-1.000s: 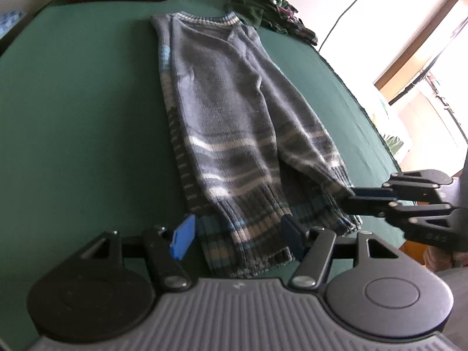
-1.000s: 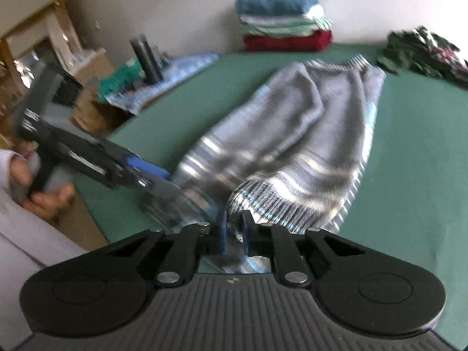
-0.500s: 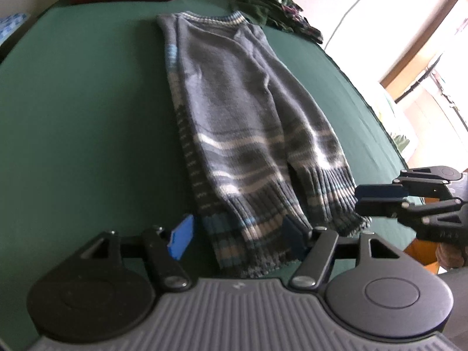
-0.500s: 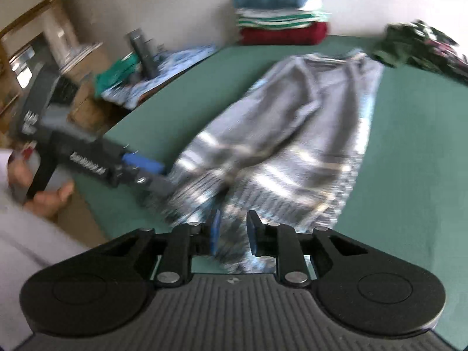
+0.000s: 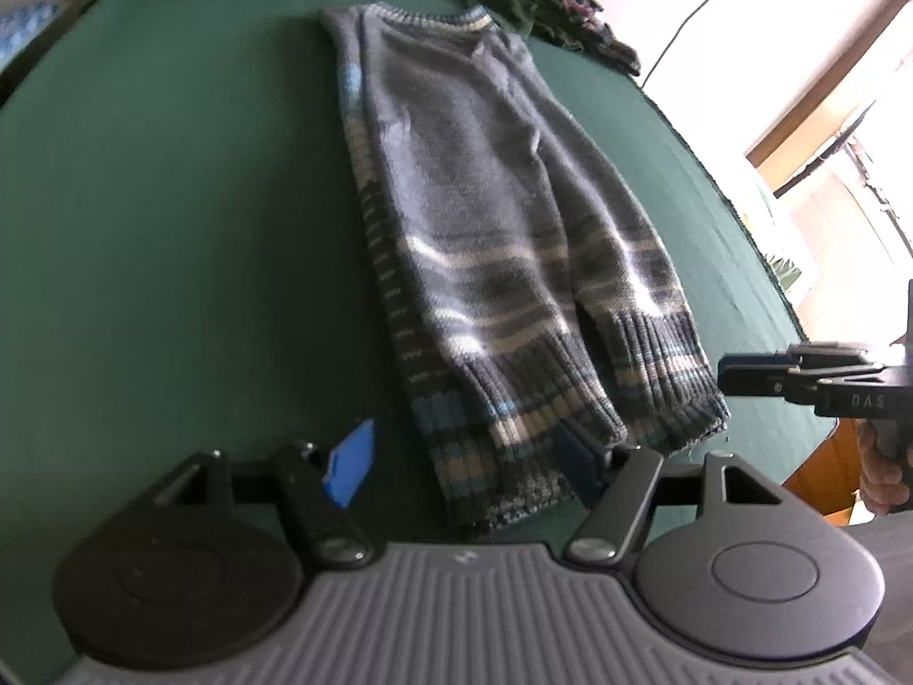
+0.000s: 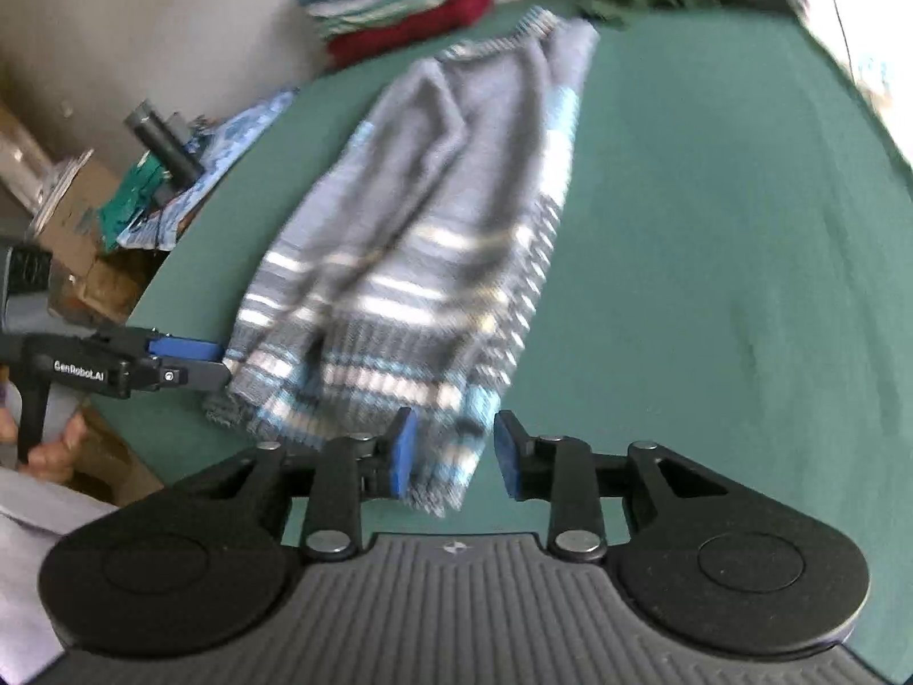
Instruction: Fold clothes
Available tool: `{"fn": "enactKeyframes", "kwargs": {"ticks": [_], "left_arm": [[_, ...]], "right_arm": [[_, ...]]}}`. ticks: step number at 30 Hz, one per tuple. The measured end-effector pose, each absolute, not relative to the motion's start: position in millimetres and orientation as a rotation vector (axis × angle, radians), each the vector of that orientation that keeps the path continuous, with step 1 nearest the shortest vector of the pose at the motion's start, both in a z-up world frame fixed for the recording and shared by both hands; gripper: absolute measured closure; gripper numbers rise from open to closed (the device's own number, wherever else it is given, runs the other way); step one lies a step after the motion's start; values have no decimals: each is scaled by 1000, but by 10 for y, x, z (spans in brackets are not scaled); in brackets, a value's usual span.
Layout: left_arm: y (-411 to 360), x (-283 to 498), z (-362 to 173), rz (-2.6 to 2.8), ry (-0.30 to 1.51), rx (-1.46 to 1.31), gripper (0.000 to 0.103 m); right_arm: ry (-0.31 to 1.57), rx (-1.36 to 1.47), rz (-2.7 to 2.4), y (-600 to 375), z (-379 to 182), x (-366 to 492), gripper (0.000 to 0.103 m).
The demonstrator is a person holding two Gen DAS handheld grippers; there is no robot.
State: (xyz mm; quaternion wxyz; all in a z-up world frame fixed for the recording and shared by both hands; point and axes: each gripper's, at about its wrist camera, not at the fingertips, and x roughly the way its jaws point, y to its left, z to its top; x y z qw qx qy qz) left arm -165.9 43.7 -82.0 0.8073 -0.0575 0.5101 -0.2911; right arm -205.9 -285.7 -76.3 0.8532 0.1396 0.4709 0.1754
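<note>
**Folded sweater lengthwise on the green desk, both hand-held grippers apart at its hem**

A wide stretch of bare green desk (image 5: 160, 217) is seen to the left of the sweater in the left wrist view, running back to a curved far edge. The grey striped sweater (image 5: 491, 217) is laid flat down the middle of the desk, folded into a long narrow strip, with its neck band toward the far edge and its ribbed hem toward the near edge. To the right of it a narrower band of bare cloth is left before the desk's right edge drops away.

The left hand-held gripper (image 5: 462, 459) is held low at the near edge, its blue pads spread wide on either side of the hem; nothing is clamped. The right hand-held gripper (image 5: 742, 374) is seen coming in from the right, level with the desk, its tip just beside the hem's right corner, and a hand (image 5: 881, 476) is wrapped round its grip.

In the right wrist view the jaws are shown apart over the hem, with a corner of knit lying between them unclamped. A stack of folded clothes (image 6: 394, 5) and a crumpled dark green garment (image 5: 548, 11) are set along the far edge.
</note>
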Motion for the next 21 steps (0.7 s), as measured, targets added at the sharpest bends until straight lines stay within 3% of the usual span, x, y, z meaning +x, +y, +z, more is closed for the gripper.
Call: {"fn": "enactKeyframes", "kwargs": {"ticks": [5,13,14,16,20,21], "left_arm": [[466,-1640,-865,-641,1116,-255,14],[462,-1581,-937,-680,1148,-371,18],[470,-1577,-950,-681,1152,-381,27],[485,-1568,-976,-682,1160,-401,32],[517,-1550,-1028,-685,1176,-440,59],[524,-1545,-1041,-686,1180,-449,72]], "right_arm": [[1002,369,359,-2897,-836,-2091,69],[991,354,350,-2903,-801,-2091,67],[989,365,353,-2926,-812,-2094,67],[989,381,364,-2946,-827,-2084,65],[985,401,417,-2845,-861,-2012,65],[983,394,423,-2819,-860,-2010,65]]}}
